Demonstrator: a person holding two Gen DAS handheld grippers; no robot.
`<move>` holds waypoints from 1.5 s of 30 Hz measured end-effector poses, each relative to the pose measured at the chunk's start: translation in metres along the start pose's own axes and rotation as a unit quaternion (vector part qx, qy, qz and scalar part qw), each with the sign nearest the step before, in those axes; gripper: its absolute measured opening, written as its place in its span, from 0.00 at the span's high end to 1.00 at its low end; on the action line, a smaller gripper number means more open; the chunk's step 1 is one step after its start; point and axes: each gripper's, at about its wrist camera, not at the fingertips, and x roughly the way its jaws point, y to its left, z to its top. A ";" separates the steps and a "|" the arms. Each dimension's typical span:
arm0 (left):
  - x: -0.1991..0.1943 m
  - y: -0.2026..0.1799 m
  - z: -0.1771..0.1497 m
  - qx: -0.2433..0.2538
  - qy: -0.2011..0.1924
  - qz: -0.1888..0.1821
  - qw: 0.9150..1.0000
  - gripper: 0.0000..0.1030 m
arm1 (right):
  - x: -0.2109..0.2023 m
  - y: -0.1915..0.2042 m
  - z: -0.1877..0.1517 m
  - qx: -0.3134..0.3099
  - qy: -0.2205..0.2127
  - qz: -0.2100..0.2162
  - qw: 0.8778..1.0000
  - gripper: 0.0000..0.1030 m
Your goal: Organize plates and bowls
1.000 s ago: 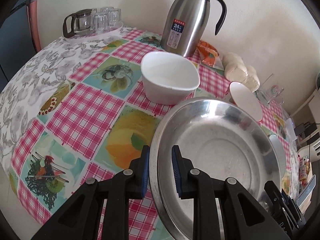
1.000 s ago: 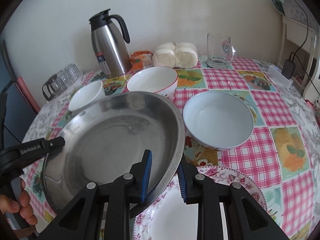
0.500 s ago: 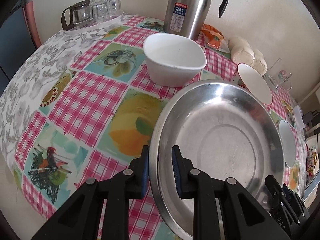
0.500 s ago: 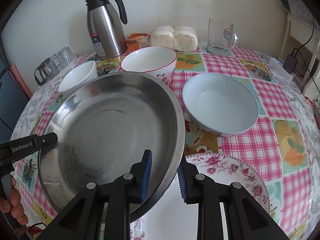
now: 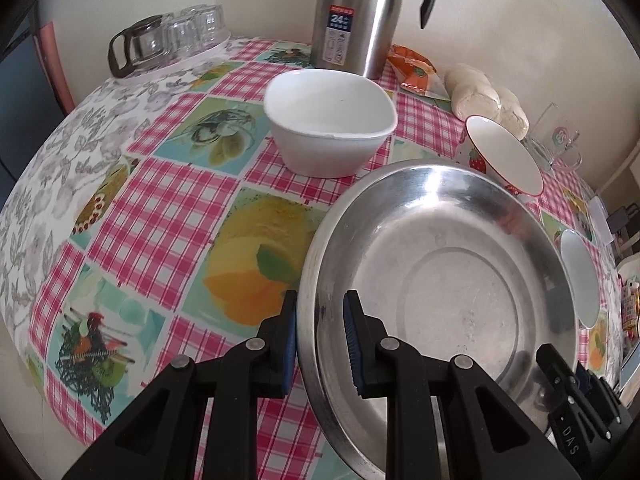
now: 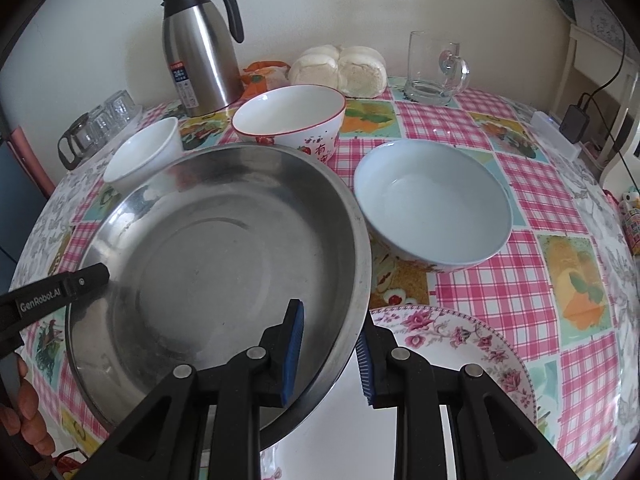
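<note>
The left gripper (image 5: 320,344) and the right gripper (image 6: 330,354) pinch opposite rims of the steel dish (image 6: 224,264) between their fingers, above the flowered plate (image 6: 460,340).

Each view looks forward and steeply down along its own fingers, close over the checked surface (image 5: 160,208). The left wrist view sits at the near left, at the left rim of the steel dish (image 5: 452,280), facing the far wall. The right wrist view sits at the near right, at that dish's (image 6: 224,264) right rim. Both share the dish, the steel flask (image 5: 356,16) (image 6: 200,52) and the white square bowl (image 5: 328,128) (image 6: 144,152); each also catches the other's fingers.
</note>
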 end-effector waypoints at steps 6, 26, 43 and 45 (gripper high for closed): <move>0.004 -0.002 0.003 0.004 -0.008 -0.001 1.000 0.78 | 0.003 -0.003 0.003 0.006 -0.005 -0.005 1.000 0.74; 0.005 0.004 0.005 -0.007 0.001 0.005 1.000 0.78 | 0.006 0.006 0.001 -0.009 -0.001 -0.006 1.000 0.74; -0.028 0.012 0.012 -0.040 -0.014 -0.017 0.999 0.43 | -0.017 0.000 0.005 0.009 -0.009 0.005 1.000 0.68; -0.030 0.010 0.013 -0.034 -0.014 -0.016 0.999 0.41 | -0.025 0.002 0.005 0.006 -0.021 0.007 1.000 0.60</move>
